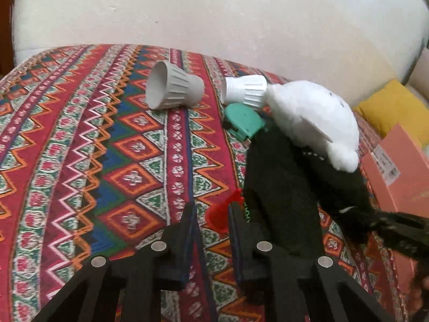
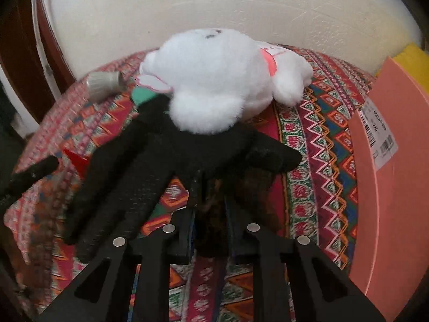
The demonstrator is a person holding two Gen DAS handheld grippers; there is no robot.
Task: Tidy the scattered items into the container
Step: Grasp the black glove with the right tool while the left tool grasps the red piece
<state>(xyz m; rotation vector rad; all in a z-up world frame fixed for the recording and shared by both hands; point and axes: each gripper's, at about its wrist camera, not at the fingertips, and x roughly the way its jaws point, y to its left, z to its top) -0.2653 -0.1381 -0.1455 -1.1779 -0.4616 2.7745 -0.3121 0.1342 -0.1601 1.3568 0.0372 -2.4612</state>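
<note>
Right wrist: pink box (image 2: 396, 187) beside glove (image 2: 150, 166)

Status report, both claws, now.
Left claw shut on small red piece. Right claw shut on dark brown item by black glove. White plush lies on glove. Pink box at right.

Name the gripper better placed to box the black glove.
Right. The right gripper is closed on dark fabric at the edge of the black glove, beside the pink box; the left gripper has a small red item between its fingers.
</note>
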